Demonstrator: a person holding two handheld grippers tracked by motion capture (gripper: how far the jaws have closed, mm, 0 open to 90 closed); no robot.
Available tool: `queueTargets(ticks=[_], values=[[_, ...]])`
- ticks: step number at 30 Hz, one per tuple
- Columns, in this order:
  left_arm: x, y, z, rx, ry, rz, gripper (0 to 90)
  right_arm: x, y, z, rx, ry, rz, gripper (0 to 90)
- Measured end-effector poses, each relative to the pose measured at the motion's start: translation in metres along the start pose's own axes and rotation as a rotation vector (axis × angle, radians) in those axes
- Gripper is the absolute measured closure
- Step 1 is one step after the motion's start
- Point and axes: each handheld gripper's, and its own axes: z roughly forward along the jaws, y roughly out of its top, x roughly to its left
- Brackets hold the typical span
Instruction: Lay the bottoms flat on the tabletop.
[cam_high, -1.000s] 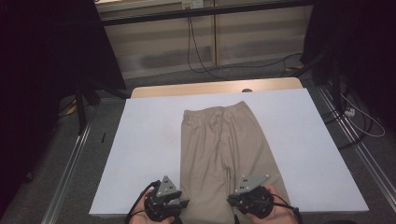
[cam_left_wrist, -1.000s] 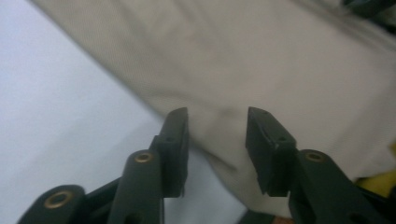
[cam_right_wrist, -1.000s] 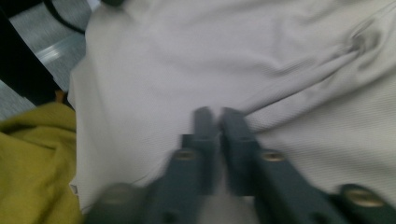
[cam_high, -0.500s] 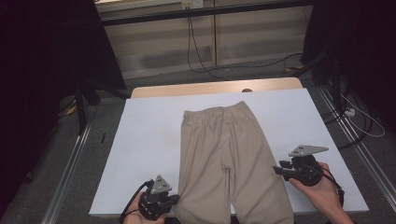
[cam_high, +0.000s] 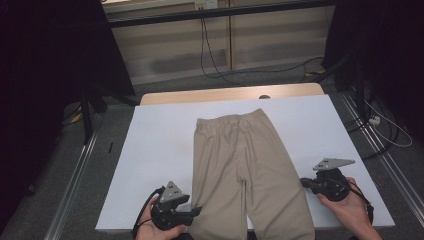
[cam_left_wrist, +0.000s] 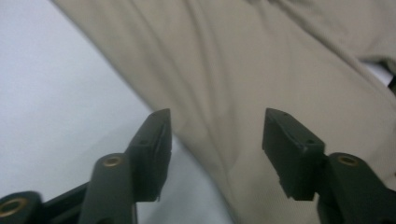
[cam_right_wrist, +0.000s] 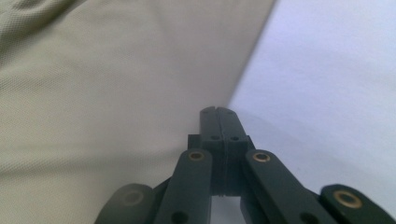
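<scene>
Beige trousers (cam_high: 245, 160) lie flat on the white table (cam_high: 160, 145), waistband at the far side and both legs running toward the near edge. My left gripper (cam_high: 198, 210) is at the outer edge of the left leg near the hem. In the left gripper view it (cam_left_wrist: 215, 126) stands open, its jaws straddling the fabric edge (cam_left_wrist: 261, 60). My right gripper (cam_high: 303, 182) sits beside the right leg's outer edge. The right gripper view shows it (cam_right_wrist: 218, 112) shut, tip at the cloth's border (cam_right_wrist: 116, 84), with nothing visible between the jaws.
A wooden strip (cam_high: 230, 94) borders the table's far edge. Metal rails (cam_high: 75, 175) run along both sides on the floor, and cables (cam_high: 385, 130) trail at the right. Bare white tabletop (cam_high: 320, 125) flanks the trousers.
My right gripper swung out from the near middle to the right leg's outer edge. The left gripper shifted left and then edged back in against the left leg. The trousers have stayed put.
</scene>
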Motion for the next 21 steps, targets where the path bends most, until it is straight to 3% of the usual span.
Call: queueTargets(ticks=[4,7,11,19,21], values=[[0.008,0.000,-0.002,-0.048,0.039,-0.011,27.9,-0.002,-0.002,0.000,-0.009,0.009,0.018,90.0],[0.014,0.001,-0.005,-0.087,0.058,-0.015,21.6,-0.003,0.000,-0.004,-0.077,0.054,0.046,72.9],[0.019,0.003,-0.008,-0.145,0.094,-0.015,15.7,0.000,0.003,-0.008,-0.159,0.077,0.055,60.6],[0.027,0.003,-0.015,-0.252,0.124,-0.017,5.6,0.013,0.011,-0.014,-0.282,0.068,0.028,31.3],[0.029,0.003,-0.019,-0.273,0.126,-0.012,5.5,0.016,0.012,-0.016,-0.308,0.058,0.030,27.6]])
